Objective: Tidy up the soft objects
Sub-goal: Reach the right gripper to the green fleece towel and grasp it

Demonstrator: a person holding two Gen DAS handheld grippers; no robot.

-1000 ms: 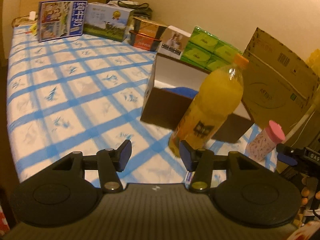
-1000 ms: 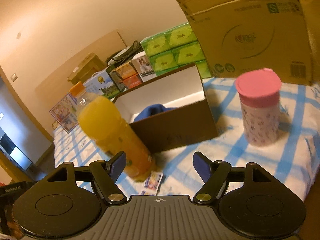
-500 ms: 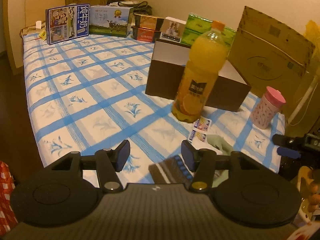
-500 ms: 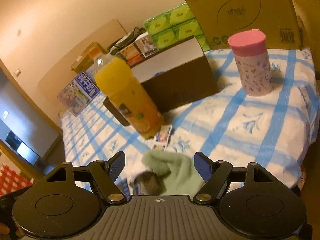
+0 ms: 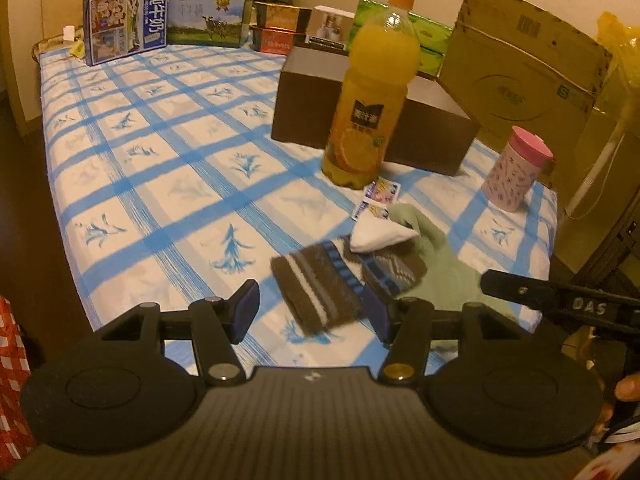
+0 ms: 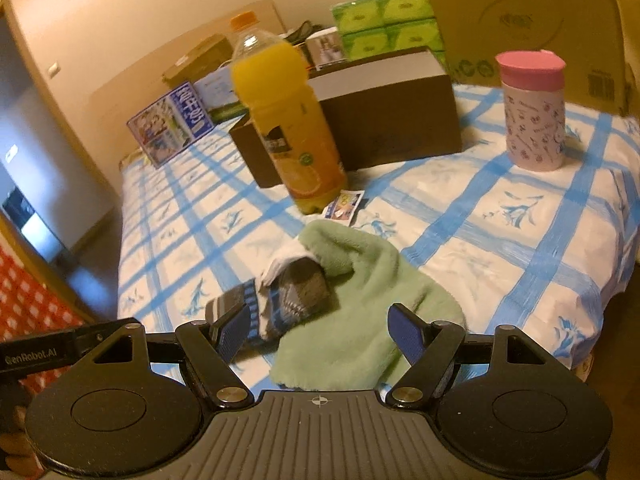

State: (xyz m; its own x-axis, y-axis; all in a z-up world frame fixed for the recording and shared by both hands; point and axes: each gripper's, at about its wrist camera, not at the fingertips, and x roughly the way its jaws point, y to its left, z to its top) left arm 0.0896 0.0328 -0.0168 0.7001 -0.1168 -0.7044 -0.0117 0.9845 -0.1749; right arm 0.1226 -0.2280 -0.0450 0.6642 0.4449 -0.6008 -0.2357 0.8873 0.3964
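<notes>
A brown striped sock [image 5: 320, 284] lies on the blue-checked bed sheet [image 5: 168, 184] just ahead of my open, empty left gripper [image 5: 310, 312]. Next to it lie a patterned brown sock [image 5: 394, 268], a white sock [image 5: 378, 234] and a light green fleece cloth [image 5: 444, 264]. In the right wrist view the green cloth [image 6: 360, 320] spreads under my open, empty right gripper [image 6: 322, 334], with the patterned sock [image 6: 300, 292] and the white sock [image 6: 282, 262] on its left part. A dark brown open box [image 5: 424, 136] stands behind; its inside is hidden.
An orange juice bottle [image 5: 368, 96] stands in front of the box, with small picture cards [image 5: 380, 196] at its foot. A pink-lidded cup [image 5: 516, 172] stands to the right. Milk cartons [image 5: 160, 24], green tissue packs [image 6: 384, 24] and a big cardboard box [image 5: 520, 64] line the far side.
Both grippers have drawn back and tilted down from the box and bottle. The socks and green cloth, unseen a second ago, now lie just in front of them.
</notes>
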